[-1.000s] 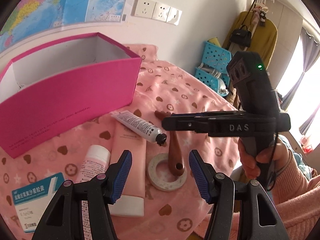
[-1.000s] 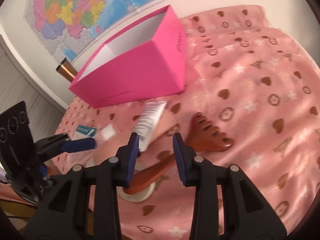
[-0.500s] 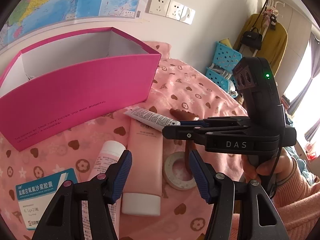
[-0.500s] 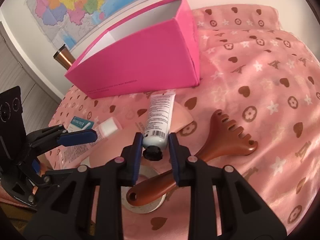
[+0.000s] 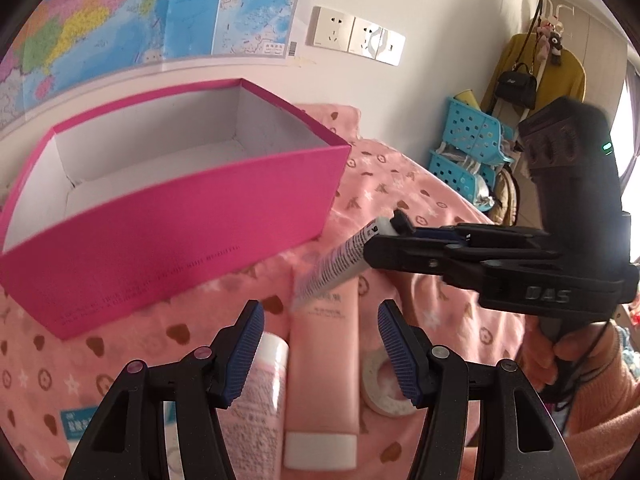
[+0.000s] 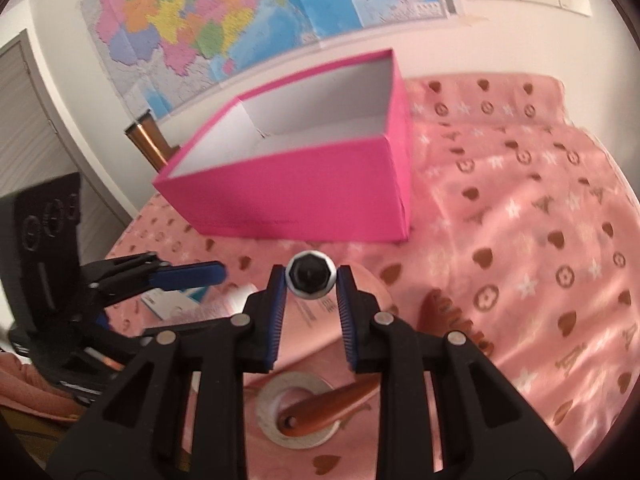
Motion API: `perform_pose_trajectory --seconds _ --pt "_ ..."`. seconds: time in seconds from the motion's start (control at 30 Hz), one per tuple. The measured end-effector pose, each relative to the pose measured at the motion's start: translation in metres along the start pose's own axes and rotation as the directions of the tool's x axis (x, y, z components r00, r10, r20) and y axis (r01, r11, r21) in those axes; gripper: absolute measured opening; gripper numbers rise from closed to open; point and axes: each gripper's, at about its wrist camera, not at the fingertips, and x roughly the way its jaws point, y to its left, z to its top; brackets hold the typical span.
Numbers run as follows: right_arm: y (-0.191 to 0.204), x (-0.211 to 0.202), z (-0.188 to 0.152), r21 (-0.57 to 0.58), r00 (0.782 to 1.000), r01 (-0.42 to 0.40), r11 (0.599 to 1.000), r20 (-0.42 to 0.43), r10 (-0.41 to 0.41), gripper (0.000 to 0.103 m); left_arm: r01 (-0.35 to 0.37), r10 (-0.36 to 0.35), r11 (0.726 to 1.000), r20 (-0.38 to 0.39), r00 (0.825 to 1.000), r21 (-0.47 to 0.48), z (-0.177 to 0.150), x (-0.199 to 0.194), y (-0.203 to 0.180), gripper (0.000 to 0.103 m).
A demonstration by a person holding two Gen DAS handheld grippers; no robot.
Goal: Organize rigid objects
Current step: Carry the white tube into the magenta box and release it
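One white tube (image 6: 310,280) (cap toward the camera) sits pinched lengthwise in the right hand-held gripper (image 6: 311,300); left hand-held gripper (image 5: 318,350) spread.

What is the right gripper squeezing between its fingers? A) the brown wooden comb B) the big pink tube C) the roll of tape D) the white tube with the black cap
D: the right gripper has its fingers shut on the white tube at its black cap end, lifted off the pink cloth.

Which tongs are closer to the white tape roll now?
Left. The open left tongs hang just above the white tape roll, one finger overlapping it. The right tongs, shut on the small tube, are raised higher.
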Motion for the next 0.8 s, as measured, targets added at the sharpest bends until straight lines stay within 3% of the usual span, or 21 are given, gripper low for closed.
perform_pose_trajectory --seconds 0.2,0.43,0.67,0.8 --pt "0.012 -0.003 0.016 -0.02 0.997 -0.068 0.997 0.026 0.069 0.027 -0.028 0.028 0.999 0.011 1.0 0.017 0.009 0.006 0.0 0.058" --pt "0.026 -0.01 0.047 -0.072 0.988 -0.125 0.99 0.08 0.131 0.027 -0.094 0.092 0.995 0.066 0.994 0.036 0.034 -0.004 0.005 0.042" --pt "0.028 -0.011 0.095 -0.106 0.97 -0.167 0.98 0.158 0.182 0.027 -0.159 0.151 0.987 0.166 0.975 0.033 0.074 -0.024 0.019 0.038" --pt "0.019 -0.004 0.116 -0.09 0.96 -0.196 0.977 0.188 0.21 0.027 -0.184 0.179 0.983 0.185 0.966 0.011 0.094 -0.023 0.029 0.038"
